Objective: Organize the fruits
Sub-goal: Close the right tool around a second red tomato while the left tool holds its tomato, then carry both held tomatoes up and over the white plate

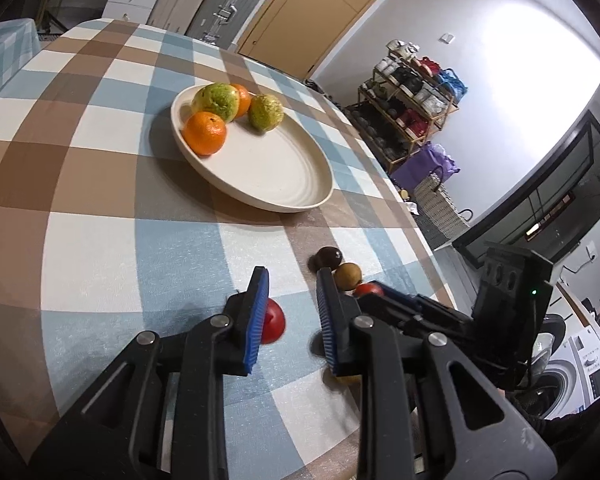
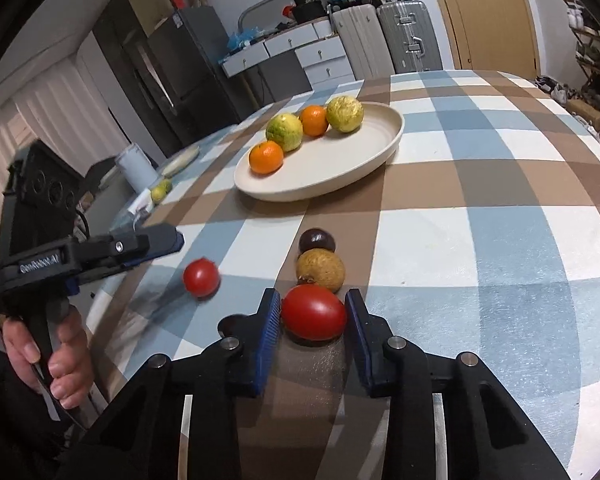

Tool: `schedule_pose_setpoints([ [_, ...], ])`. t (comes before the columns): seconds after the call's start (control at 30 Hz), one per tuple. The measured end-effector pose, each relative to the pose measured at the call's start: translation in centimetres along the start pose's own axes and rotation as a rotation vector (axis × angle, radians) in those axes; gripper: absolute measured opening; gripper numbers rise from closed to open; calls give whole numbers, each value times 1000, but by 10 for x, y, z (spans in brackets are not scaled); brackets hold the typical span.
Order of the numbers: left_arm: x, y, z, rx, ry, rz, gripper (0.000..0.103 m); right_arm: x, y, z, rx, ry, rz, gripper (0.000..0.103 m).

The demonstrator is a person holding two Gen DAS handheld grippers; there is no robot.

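A cream plate (image 1: 284,176) (image 2: 340,168) holds two oranges (image 1: 204,132) (image 2: 265,157) and two green-yellow fruits (image 1: 216,101) (image 2: 284,131). On the checked cloth lie a dark fruit (image 2: 317,240) (image 1: 329,257), a tan round fruit (image 2: 321,269) (image 1: 348,275), and two red tomatoes. My right gripper (image 2: 313,312) is open, its blue pads on either side of the larger tomato (image 2: 313,312); whether they touch it I cannot tell. My left gripper (image 1: 292,312) (image 2: 156,240) is open and empty above the cloth, the smaller tomato (image 1: 272,320) (image 2: 201,277) just beside its left pad.
The table's edge runs close to the right in the left wrist view, with a shoe rack (image 1: 412,100) and basket (image 1: 440,204) beyond. A white cup (image 2: 137,168) and a small green fruit (image 2: 161,189) stand near the far left table edge in the right wrist view.
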State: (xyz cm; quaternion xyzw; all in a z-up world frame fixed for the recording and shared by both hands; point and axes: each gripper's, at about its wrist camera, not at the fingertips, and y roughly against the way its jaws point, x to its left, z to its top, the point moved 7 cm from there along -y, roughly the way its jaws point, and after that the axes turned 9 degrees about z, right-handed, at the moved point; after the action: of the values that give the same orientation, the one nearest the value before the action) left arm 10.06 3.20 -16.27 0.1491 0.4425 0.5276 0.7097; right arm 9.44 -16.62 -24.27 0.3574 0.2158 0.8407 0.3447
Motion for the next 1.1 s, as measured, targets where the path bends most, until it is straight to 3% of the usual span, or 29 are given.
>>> schedule_pose_setpoints([
  [0.07, 2, 1, 0, 3, 0, 13, 22, -3, 4, 3, -22, -10, 9, 34],
  [0.23, 4, -2, -10, 33, -29, 72, 57, -1, 11, 7, -46, -8, 36, 34],
  [0.27, 4, -2, -12, 31, -35, 77, 57, -1, 12, 8, -52, -5, 38, 34],
  [0.6, 2, -29, -22, 84, -66, 100, 55, 0, 21, 14, -89, 12, 54, 34],
  [0.67, 0, -30, -22, 88, -78, 92, 39, -1, 24, 15, -96, 15, 53, 34],
  [0.7, -1, -32, -22, 95, -93, 98, 26, -2, 25, 17, -99, 16, 51, 34],
  [0.9, -10, -30, -14, 82, -122, 71, 25, -5, 26, 30, -115, 25, 50, 34],
  [1.1, -21, -22, 18, 38, -125, 29, 25, -10, 22, 55, -122, 31, 71, 34],
])
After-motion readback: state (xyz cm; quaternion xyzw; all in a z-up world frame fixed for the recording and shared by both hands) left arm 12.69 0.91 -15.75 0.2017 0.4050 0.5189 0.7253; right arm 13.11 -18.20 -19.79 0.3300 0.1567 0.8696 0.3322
